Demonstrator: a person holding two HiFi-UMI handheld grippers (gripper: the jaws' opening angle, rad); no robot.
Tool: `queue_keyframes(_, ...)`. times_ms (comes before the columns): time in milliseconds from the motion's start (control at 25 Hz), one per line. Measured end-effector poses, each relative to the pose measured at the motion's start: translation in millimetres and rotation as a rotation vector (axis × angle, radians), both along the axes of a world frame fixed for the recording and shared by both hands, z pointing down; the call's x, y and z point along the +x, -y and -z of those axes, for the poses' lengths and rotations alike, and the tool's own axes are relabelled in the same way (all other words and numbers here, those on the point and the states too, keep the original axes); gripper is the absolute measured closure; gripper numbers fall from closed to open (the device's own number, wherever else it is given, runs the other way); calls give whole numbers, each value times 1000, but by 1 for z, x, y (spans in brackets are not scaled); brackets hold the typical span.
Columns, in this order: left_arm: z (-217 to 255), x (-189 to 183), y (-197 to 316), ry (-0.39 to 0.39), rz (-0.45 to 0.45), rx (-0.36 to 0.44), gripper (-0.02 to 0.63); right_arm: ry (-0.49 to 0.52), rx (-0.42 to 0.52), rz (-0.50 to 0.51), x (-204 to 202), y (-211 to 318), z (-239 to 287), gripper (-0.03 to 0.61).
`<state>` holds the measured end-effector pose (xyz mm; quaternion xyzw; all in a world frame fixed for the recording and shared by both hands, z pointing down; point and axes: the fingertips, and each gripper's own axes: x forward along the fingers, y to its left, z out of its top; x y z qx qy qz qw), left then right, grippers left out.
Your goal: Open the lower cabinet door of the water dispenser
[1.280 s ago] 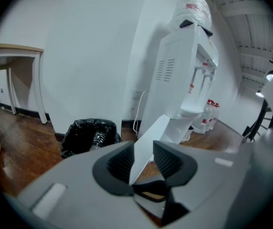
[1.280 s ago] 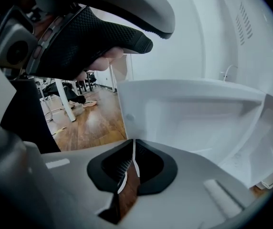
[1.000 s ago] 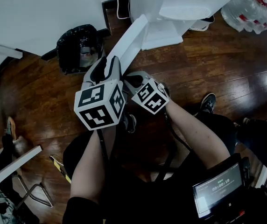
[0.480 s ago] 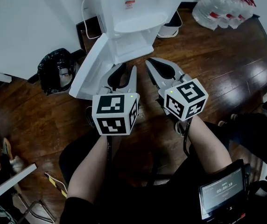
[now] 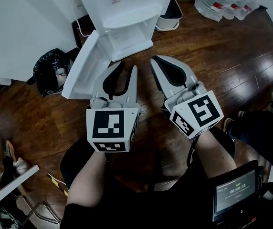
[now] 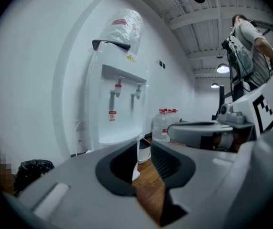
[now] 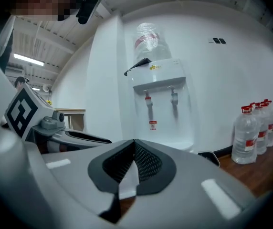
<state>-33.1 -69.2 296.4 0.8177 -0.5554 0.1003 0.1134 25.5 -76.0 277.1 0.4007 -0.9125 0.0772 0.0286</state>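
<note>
Standing open is one lower cabinet door [image 5: 86, 66]; two empty grippers: left gripper [image 5: 128, 65] jaws slightly apart, right gripper [image 5: 154, 60] jaws pressed together.

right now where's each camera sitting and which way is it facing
Head view: on the person's head, looking down at the floor; forearms, left tongs and right tongs show.
Left gripper view: rides the left tongs, facing the water dispenser; own jaws slightly apart.
Right gripper view: rides the right tongs, facing the water dispenser; own jaws together.
Shared: both gripper views show the water dispenser and the other tongs.
</note>
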Motion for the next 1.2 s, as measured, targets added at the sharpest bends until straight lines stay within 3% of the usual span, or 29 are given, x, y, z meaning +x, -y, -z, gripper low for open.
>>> queue_keyframes(280, 1, 9, -8, -24, -8, 3, 506, -40, 28, 24, 1, -18, -1, 574)
queue_keyframes(1200, -25, 32, -9, 5, -56, -45, 514, -27, 1, 9, 9, -16, -3, 575)
